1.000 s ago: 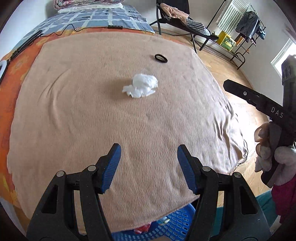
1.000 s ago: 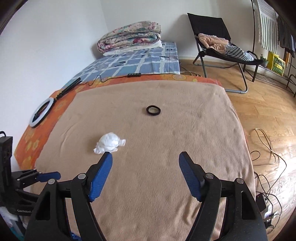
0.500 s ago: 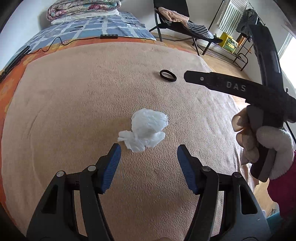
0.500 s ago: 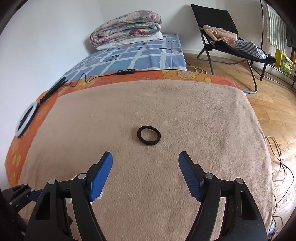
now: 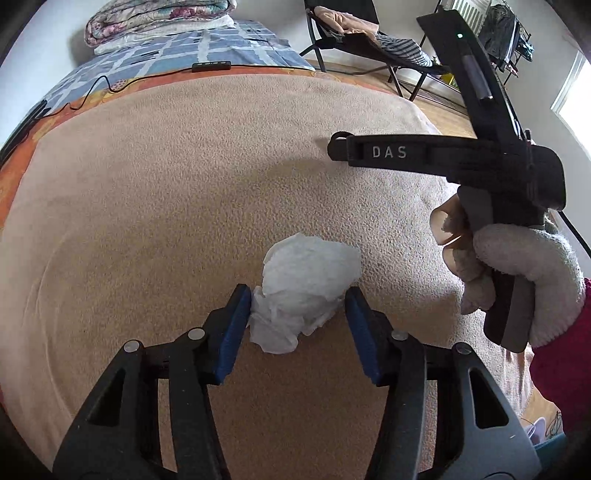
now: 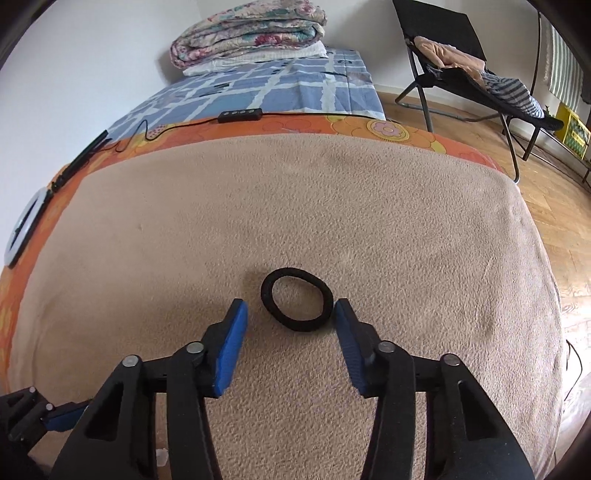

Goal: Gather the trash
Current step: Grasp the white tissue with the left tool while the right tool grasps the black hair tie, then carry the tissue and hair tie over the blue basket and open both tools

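Fuzzy tan fleece blanket (image 5: 155, 206) covers the bed; left gripper (image 5: 299, 299) spread around crumpled white tissue (image 5: 306, 280), right gripper (image 6: 290, 314) spread, soft black hair-tie ring (image 6: 296, 298) at twelve o'clock.

Bed (image 6: 369, 221), tan blanket on top: crumpled white tissue (image 5: 306, 280), black hair tie (image 6: 297, 298) lying on it.

Folded quilts (image 6: 247, 31) top the checked mattress (image 6: 280, 88); clothes drape a black chair (image 6: 454, 55).

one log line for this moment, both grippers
left gripper: open, straddling crumpled tissue | right gripper: open, straddling black hair tie | both items on tan blanket
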`<action>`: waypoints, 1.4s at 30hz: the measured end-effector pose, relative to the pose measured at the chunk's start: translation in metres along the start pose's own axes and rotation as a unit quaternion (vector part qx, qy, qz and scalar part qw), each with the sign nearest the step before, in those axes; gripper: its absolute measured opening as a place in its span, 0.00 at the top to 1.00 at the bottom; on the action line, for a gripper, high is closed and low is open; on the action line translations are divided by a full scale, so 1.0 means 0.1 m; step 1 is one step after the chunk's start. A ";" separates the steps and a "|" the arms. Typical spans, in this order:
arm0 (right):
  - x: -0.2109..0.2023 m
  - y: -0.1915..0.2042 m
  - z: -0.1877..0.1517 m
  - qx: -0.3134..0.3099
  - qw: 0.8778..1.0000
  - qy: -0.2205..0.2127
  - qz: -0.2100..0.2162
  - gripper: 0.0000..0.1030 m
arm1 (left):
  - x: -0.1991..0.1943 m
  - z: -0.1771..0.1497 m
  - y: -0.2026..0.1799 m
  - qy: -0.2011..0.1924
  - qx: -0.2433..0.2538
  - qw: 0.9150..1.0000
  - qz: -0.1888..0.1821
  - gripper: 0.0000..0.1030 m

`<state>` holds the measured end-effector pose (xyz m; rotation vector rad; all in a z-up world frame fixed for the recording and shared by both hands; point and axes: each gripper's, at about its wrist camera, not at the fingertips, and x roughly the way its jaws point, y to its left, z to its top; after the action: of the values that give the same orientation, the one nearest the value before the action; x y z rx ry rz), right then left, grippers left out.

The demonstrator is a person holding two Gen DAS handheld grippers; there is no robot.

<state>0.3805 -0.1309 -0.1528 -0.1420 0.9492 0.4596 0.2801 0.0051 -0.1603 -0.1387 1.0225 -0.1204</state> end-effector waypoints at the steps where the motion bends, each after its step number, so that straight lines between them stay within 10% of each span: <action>1: 0.00 0.01 -0.01 -0.003 1.000 -0.004 -0.005 0.59 | 0.00 0.00 0.00 -0.001 0.002 1.000 0.003 0.52; 8: -0.02 -0.05 0.01 0.003 1.000 -0.009 -0.006 0.94 | 0.00 0.00 0.00 -0.006 0.005 1.000 0.009 0.69; 42: -1.53 0.43 -0.42 -0.035 0.997 -0.073 0.006 0.94 | -1.39 -0.36 -0.13 -0.069 0.007 0.998 0.005 0.74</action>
<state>0.2546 -0.1538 -0.0500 -0.1639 0.7922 0.5065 0.1775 0.0135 -0.0598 -0.1271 0.8842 -0.1068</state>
